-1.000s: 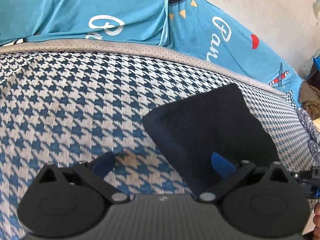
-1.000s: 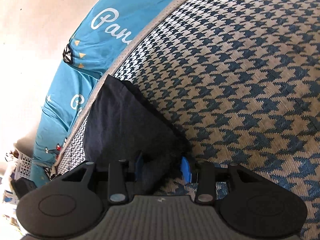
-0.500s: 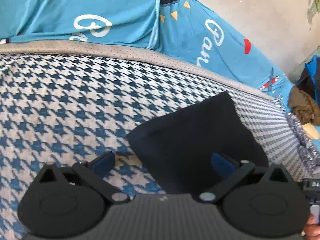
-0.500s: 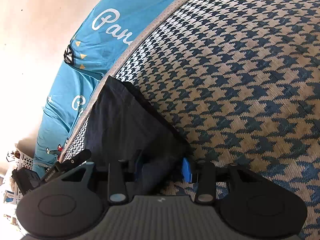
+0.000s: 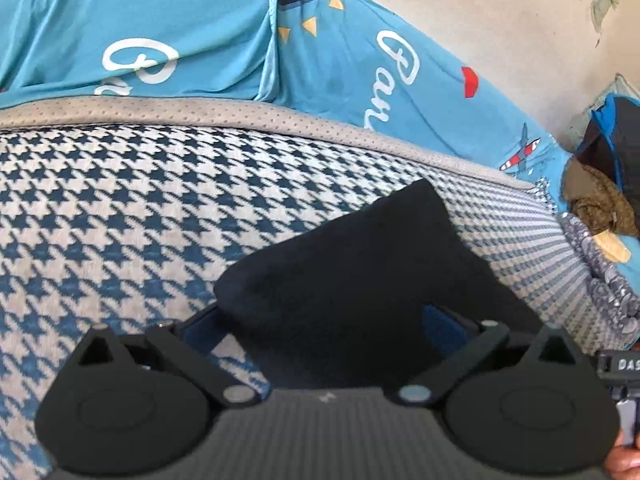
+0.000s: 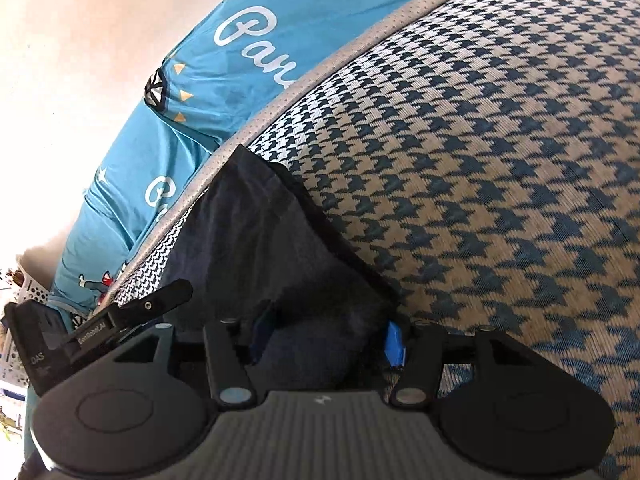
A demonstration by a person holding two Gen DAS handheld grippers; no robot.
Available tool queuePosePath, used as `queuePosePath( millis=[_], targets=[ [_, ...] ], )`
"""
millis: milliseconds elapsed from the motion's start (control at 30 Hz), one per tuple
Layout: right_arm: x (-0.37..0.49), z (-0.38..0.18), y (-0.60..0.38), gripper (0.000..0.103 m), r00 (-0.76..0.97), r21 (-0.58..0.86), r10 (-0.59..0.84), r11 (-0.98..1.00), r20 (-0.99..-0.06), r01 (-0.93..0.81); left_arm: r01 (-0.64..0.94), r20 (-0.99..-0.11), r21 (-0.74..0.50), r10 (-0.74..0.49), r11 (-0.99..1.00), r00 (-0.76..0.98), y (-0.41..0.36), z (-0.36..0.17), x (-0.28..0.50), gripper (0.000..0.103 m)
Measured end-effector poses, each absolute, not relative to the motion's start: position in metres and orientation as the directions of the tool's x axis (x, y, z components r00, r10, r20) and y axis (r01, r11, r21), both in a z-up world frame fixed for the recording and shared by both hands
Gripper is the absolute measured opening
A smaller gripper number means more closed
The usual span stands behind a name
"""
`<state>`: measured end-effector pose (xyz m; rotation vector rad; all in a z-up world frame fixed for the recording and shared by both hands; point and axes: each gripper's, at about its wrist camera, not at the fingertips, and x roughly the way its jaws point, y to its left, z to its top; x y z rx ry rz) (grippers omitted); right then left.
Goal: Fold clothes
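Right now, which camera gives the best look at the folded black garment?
The left wrist view: the black garment shows its near, left and far edges on the houndstooth cover. The right wrist view sees it lengthwise, its near end bunched between the right gripper fingers.

Houndstooth cushion, plain beige wall

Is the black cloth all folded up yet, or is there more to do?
Nearly. The black cloth already lies as a small flat rectangle on the checked mat. Now the right gripper has its jaws around one corner, and the left gripper, wide open, straddles the near edge. Left: maybe one more fold, or just letting go.
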<state>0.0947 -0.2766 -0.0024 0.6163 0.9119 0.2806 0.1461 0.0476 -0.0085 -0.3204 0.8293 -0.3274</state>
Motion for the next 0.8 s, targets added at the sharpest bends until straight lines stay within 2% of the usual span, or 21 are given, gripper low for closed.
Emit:
queuePosePath(
  millis=[167,300,433,533,600,700,767,800],
  targets=[
    [0.100,-0.002,-0.267,0.056,0.603,0.570,0.455,0.822,-0.655,-0.002,0.166,-0.650,-0.405,-0.411,0.899,0.640,0.043,-0.009,0.149,0.102],
    [0.102,-0.002,-0.262,0.050,0.614,0.533,0.429,0.846,-0.662,-0.016,0.160,-0.662,-0.385,-0.393,0.909,0.639,0.038,-0.006,0.147,0.102],
    [0.102,-0.004,-0.264,0.049,0.618,0.542,0.431,0.840,-0.657,-0.009,0.141,-0.639,-0.440,-0.419,0.887,0.644,0.041,-0.006,0.146,0.101],
    [0.103,-0.005,-0.263,0.047,0.625,0.546,0.425,0.838,-0.655,0.002,0.143,-0.640,-0.417,-0.402,0.897,0.655,0.036,-0.007,0.146,0.101],
    [0.103,-0.006,-0.261,0.044,0.632,0.536,0.415,0.844,-0.655,0.001,0.144,-0.644,-0.385,-0.377,0.912,0.666,0.031,-0.008,0.145,0.095],
    [0.105,-0.007,-0.257,0.041,0.644,0.526,0.398,0.851,-0.653,0.007,0.141,-0.654,-0.332,-0.336,0.933,0.678,0.023,-0.008,0.144,0.075],
    [0.105,-0.008,-0.254,0.038,0.653,0.515,0.386,0.857,-0.652,0.007,0.141,-0.657,-0.324,-0.329,0.936,0.678,0.019,-0.007,0.143,0.052],
    [0.105,-0.007,-0.252,0.037,0.657,0.505,0.377,0.863,-0.653,0.006,0.141,-0.659,-0.321,-0.328,0.936,0.677,0.017,-0.006,0.143,0.047]
  ],
)
